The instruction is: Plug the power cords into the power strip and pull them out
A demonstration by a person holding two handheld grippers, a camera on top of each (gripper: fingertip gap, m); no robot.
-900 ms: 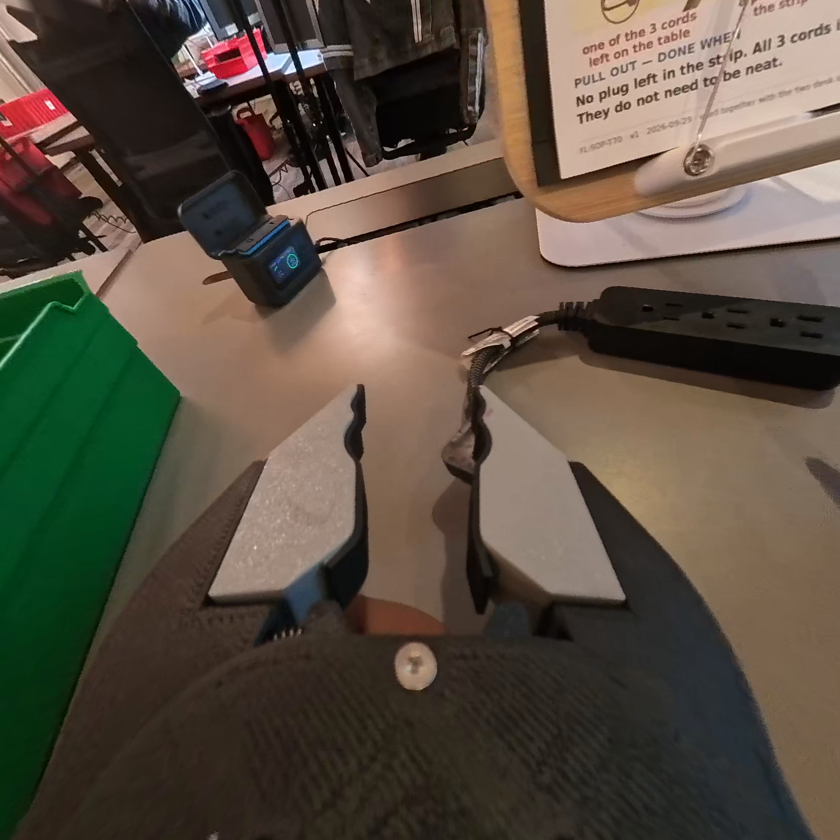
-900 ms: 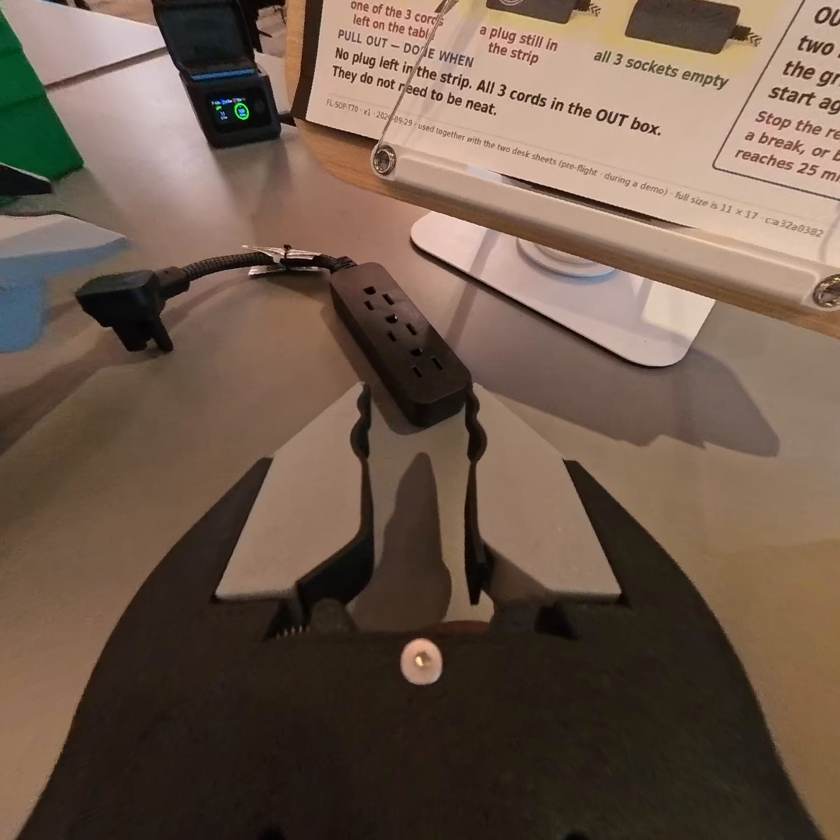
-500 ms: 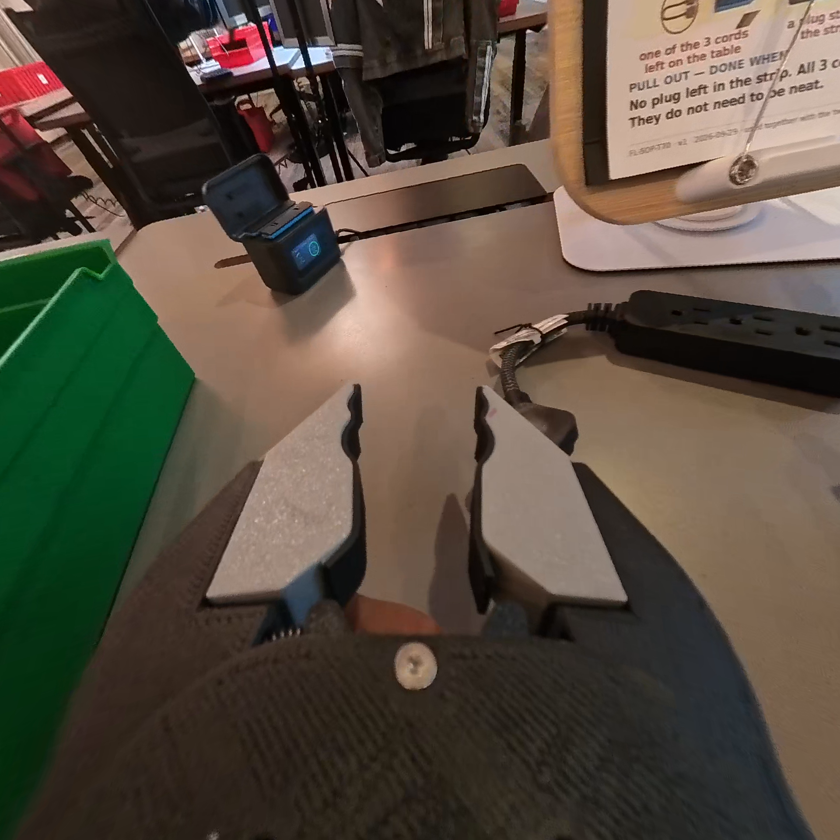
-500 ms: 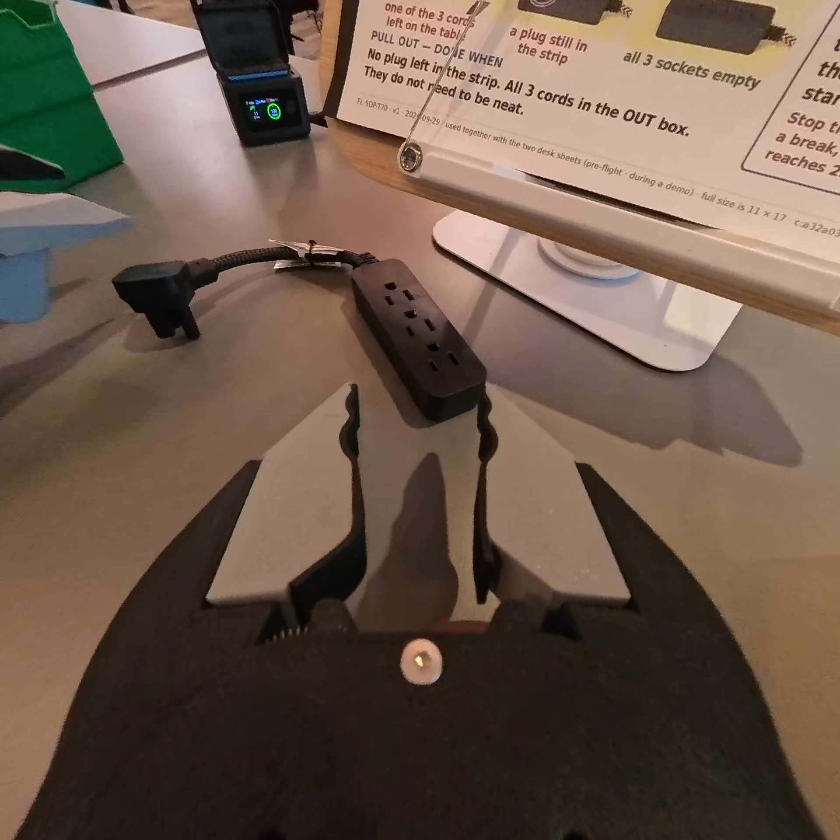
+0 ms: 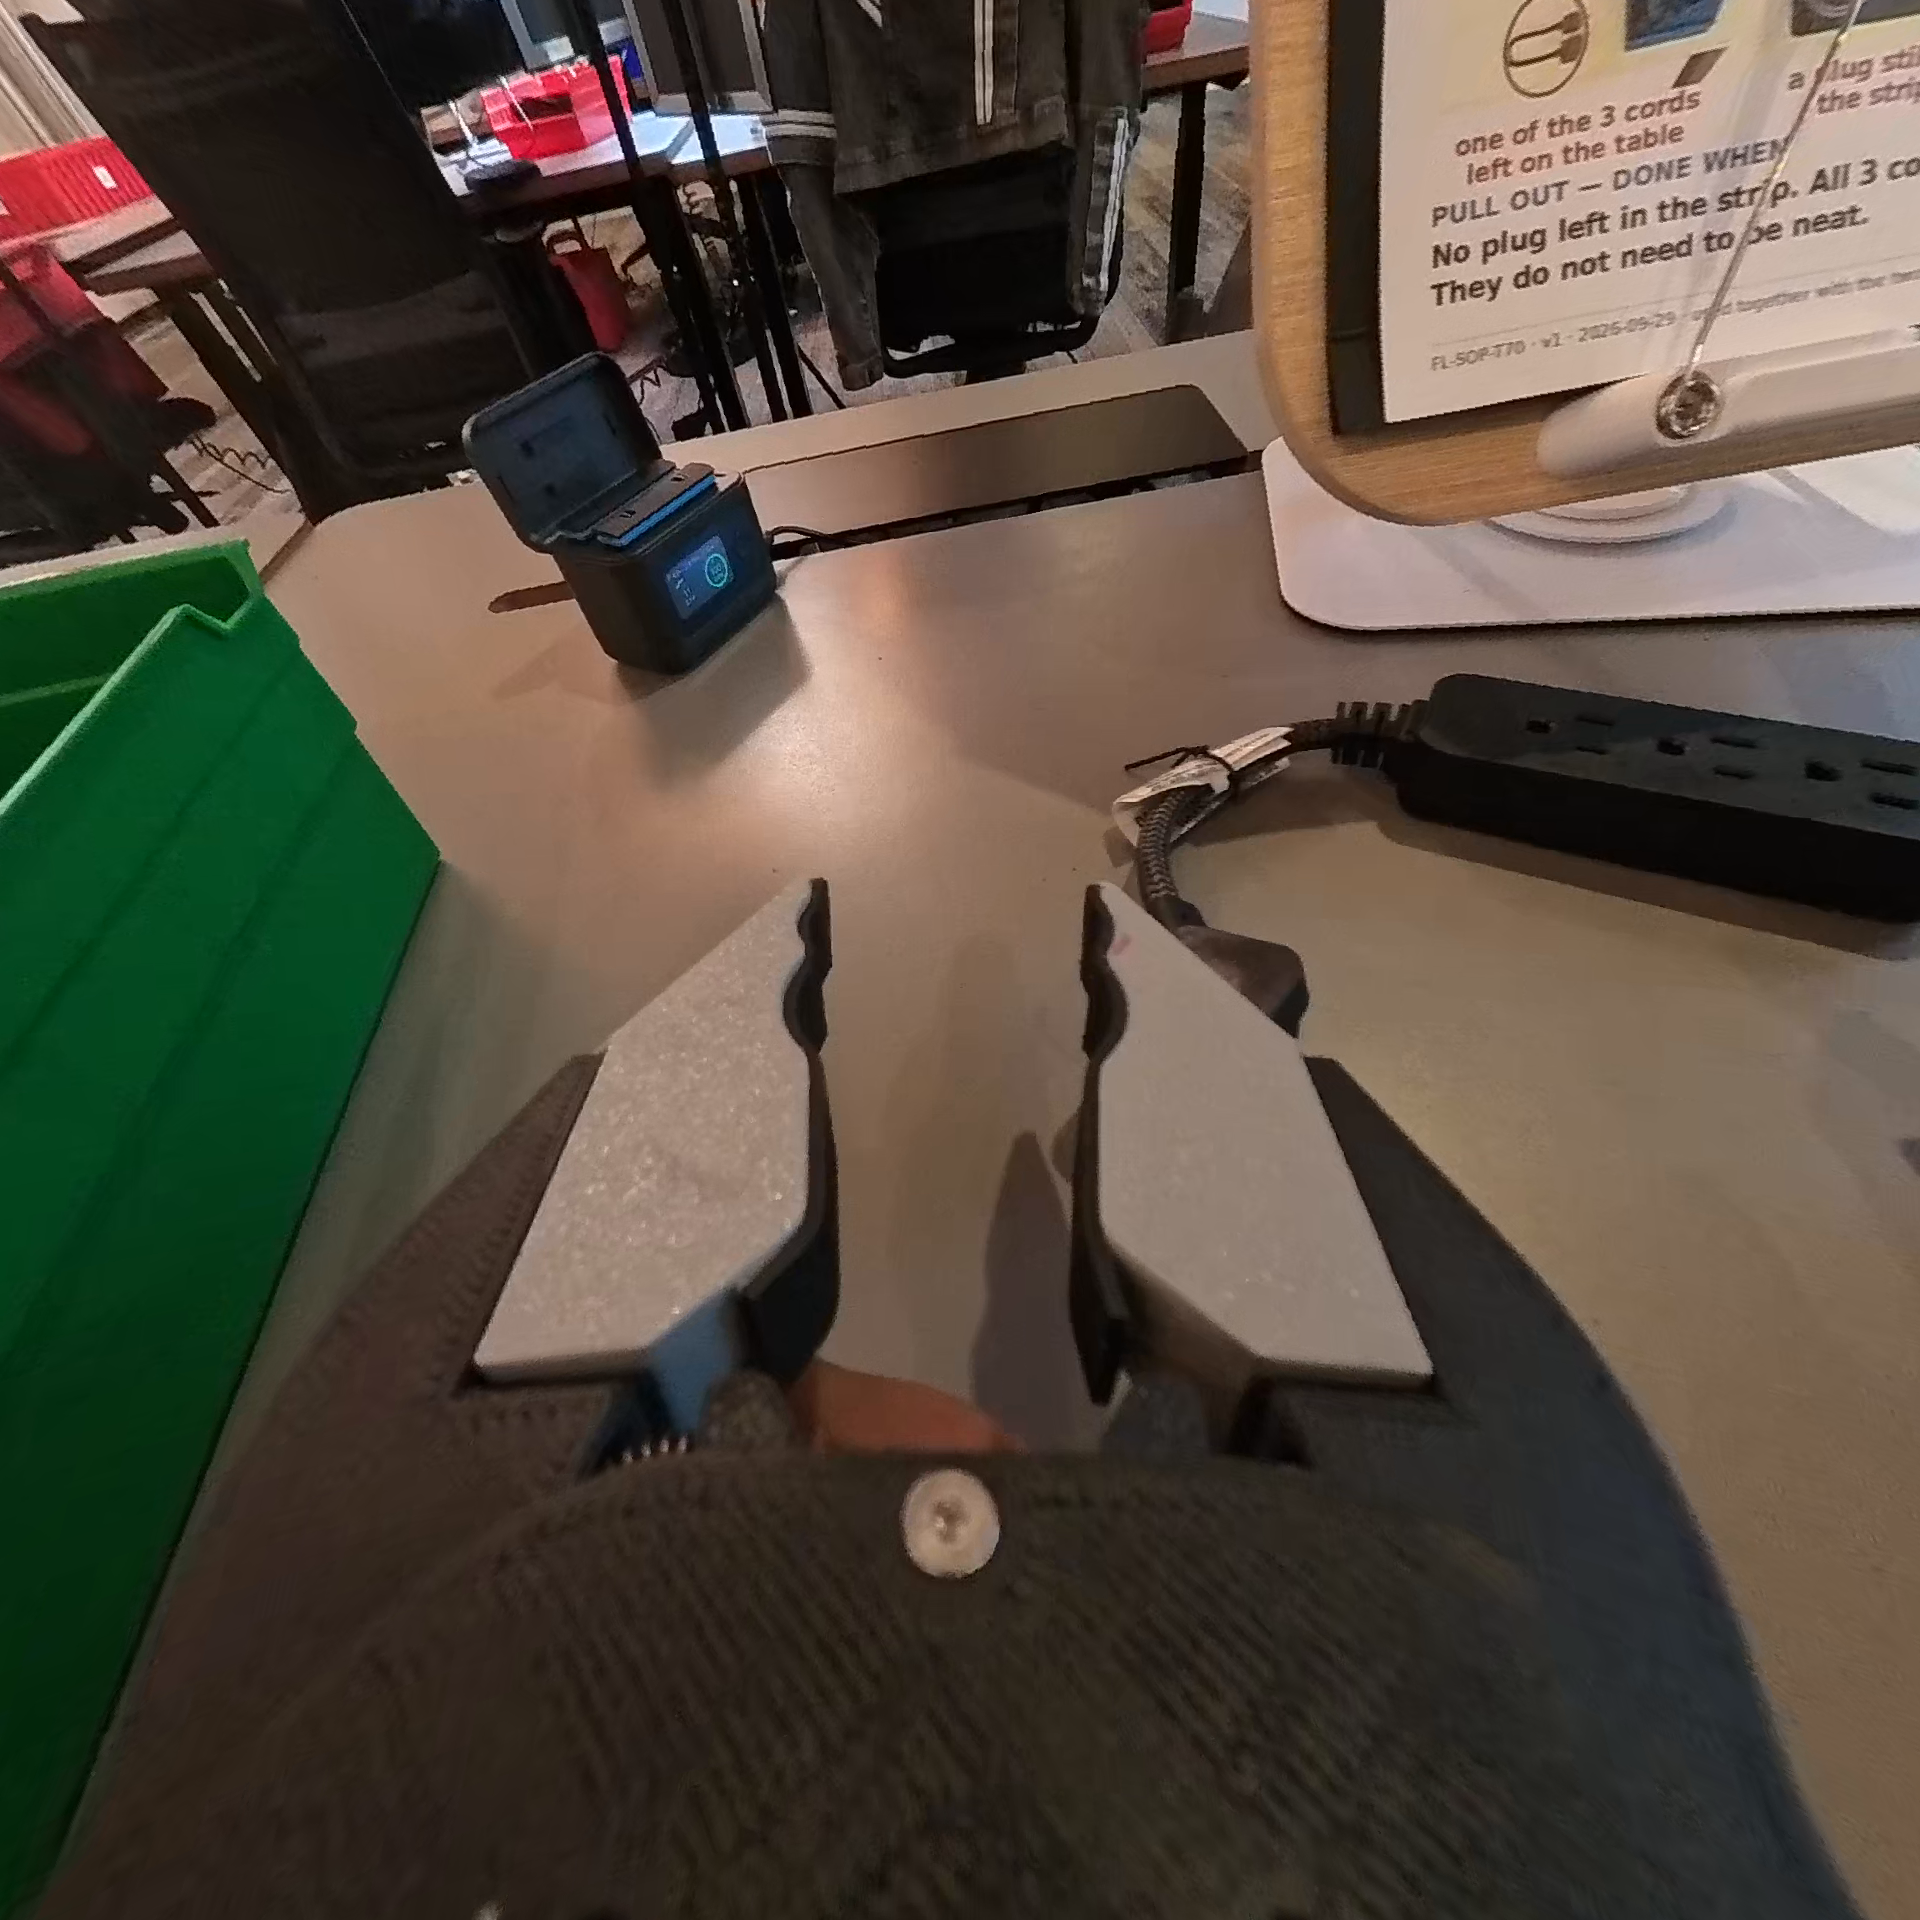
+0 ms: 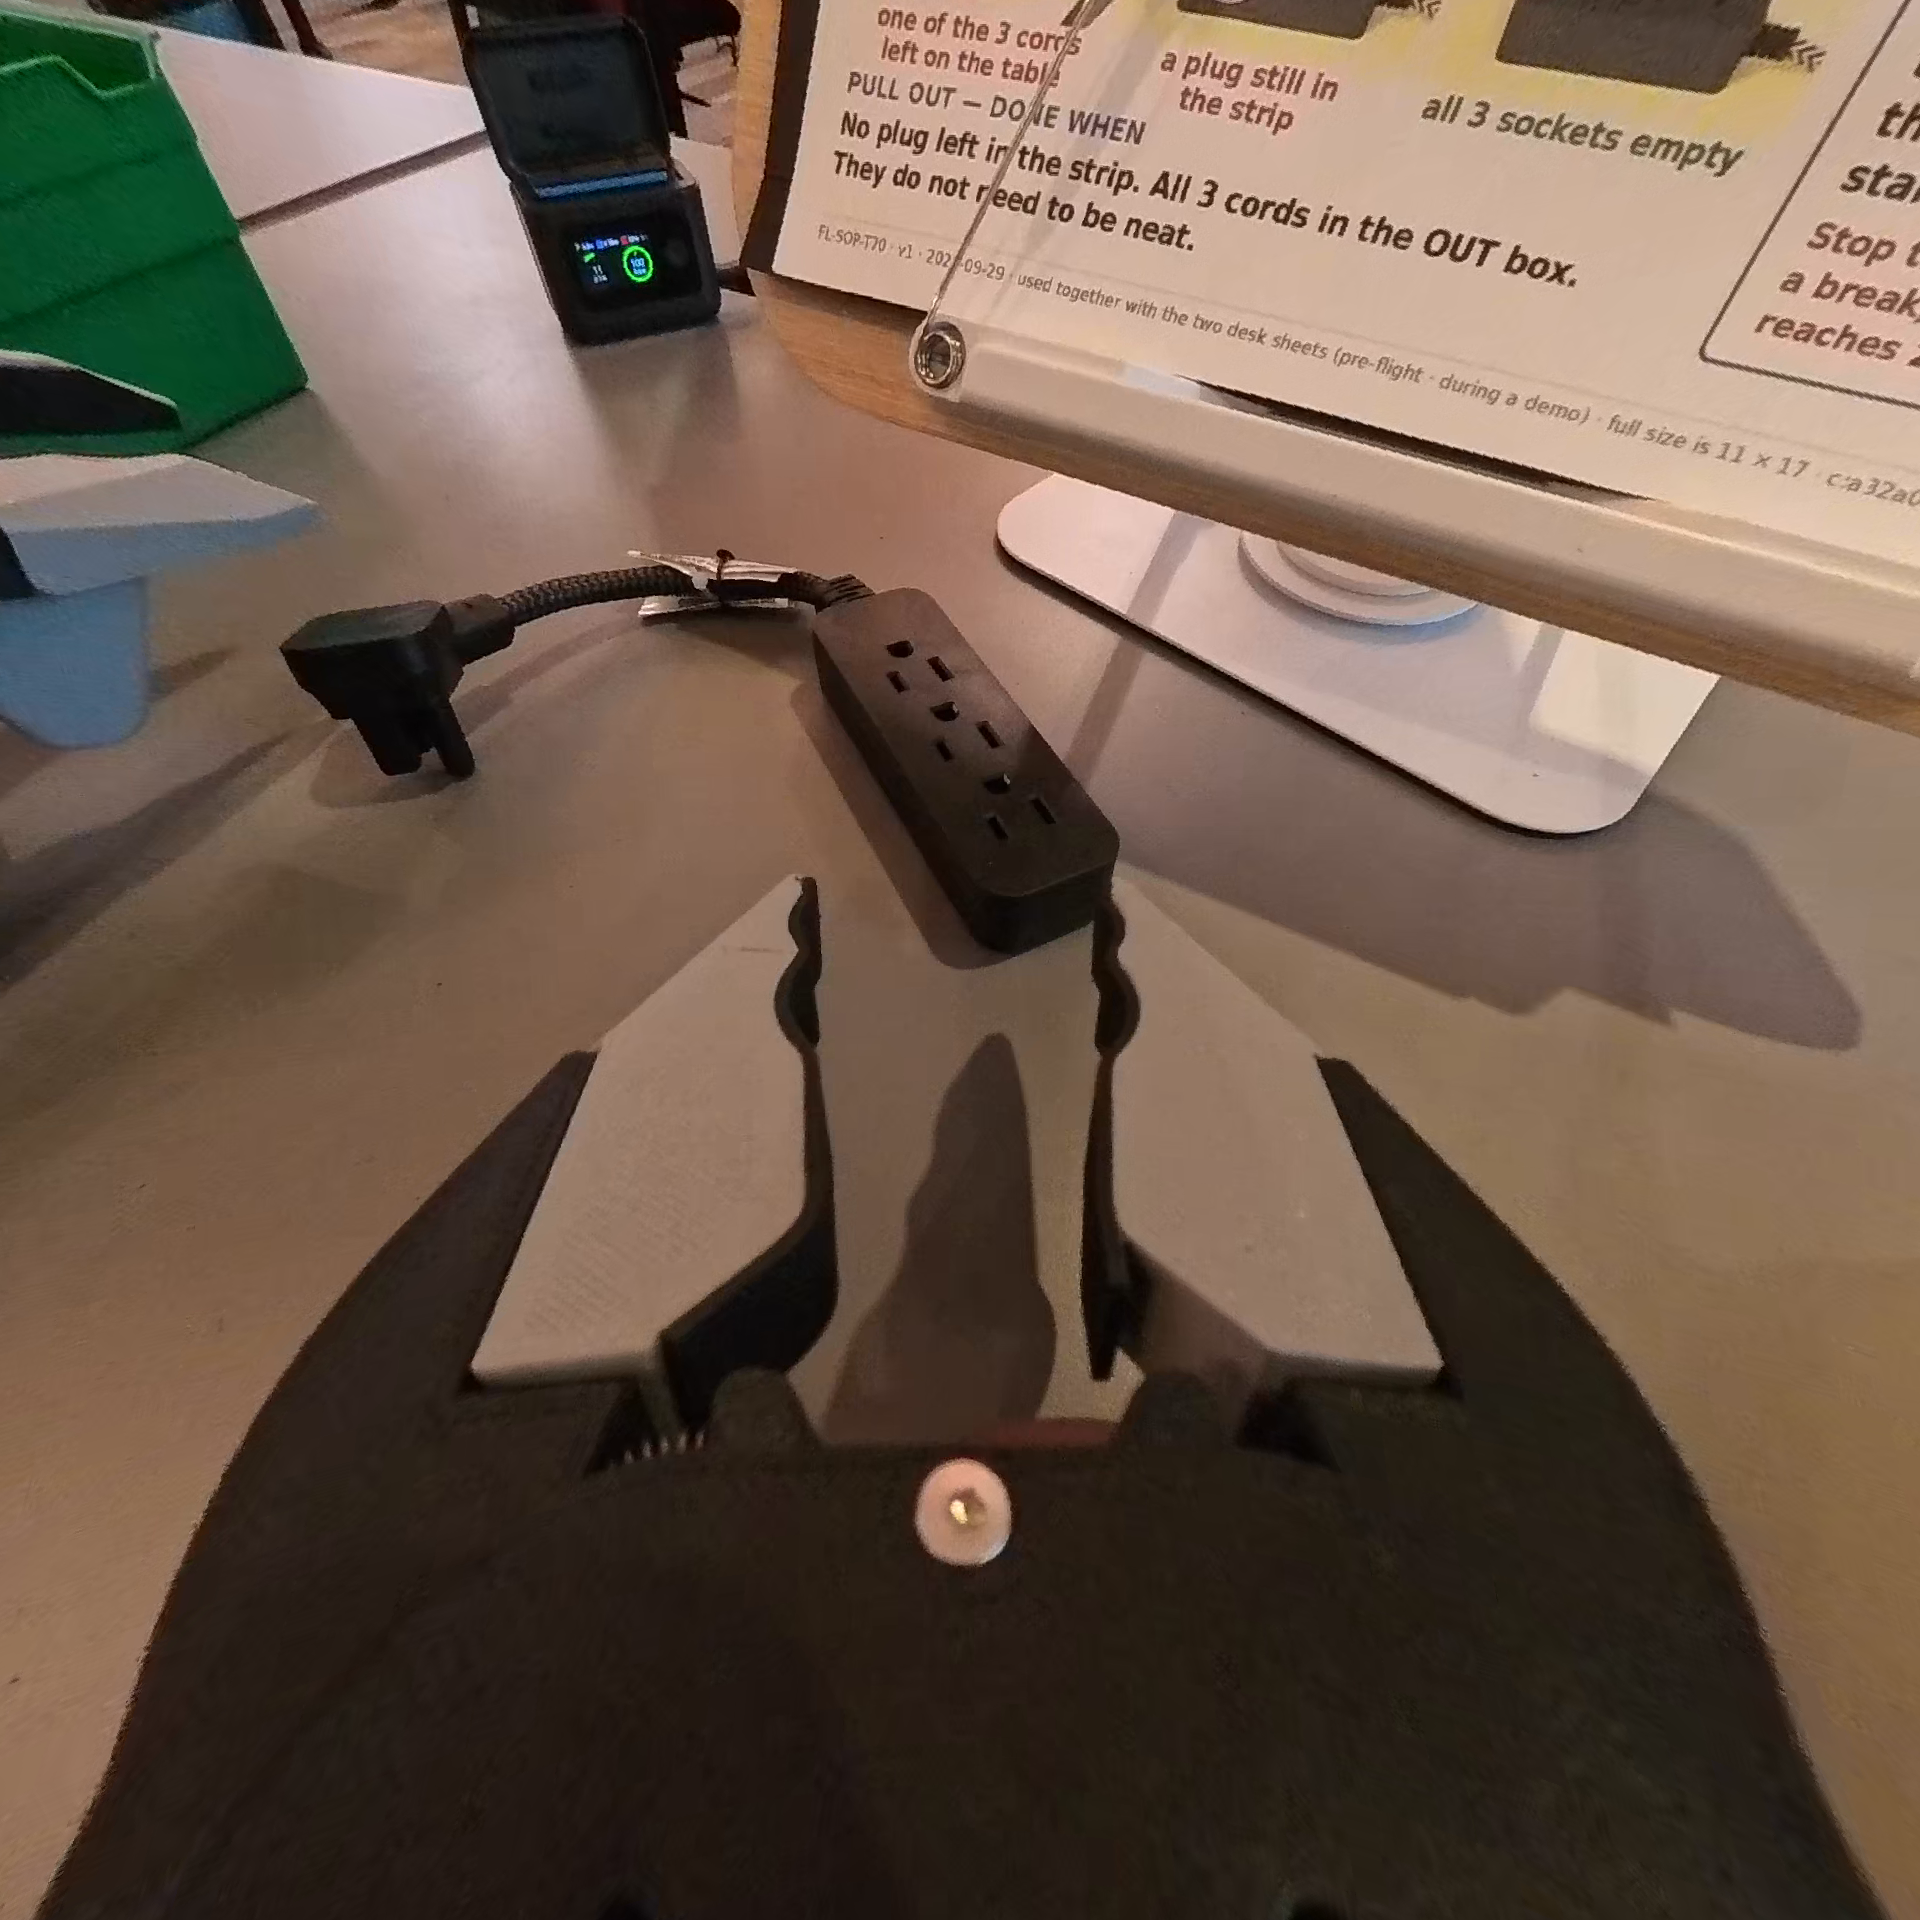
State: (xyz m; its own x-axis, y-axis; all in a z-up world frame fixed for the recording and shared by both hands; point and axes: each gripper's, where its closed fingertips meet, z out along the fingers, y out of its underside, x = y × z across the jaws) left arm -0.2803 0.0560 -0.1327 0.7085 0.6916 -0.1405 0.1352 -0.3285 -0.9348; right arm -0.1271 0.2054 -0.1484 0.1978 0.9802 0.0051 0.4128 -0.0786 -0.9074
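Observation:
A black power strip (image 6: 961,764) lies on the grey table, its three sockets empty. It also shows in the left wrist view (image 5: 1673,774). Its short braided cord (image 6: 582,597) ends in a black plug (image 6: 384,675) lying on the table. My right gripper (image 6: 956,914) is open and holds nothing. It hovers just in front of the strip's near end, and the strip's near corner sits by the right fingertip (image 6: 1117,935). My left gripper (image 5: 951,914) is open and holds nothing. The plug (image 5: 1242,961) lies just right of and behind its right finger. The left gripper's finger (image 6: 135,509) shows at the left of the right wrist view.
A green bin (image 5: 156,935) stands at the left. A small dark charging case with a lit screen (image 5: 644,551) sits at the back. A wooden-framed instruction board on a white stand (image 6: 1351,644) overhangs the strip at the right.
My left gripper has drawn back and leftward from the strip's plug, which was at its right fingertip and now lies beside the finger. My right gripper has shifted slightly left. Both stay open.

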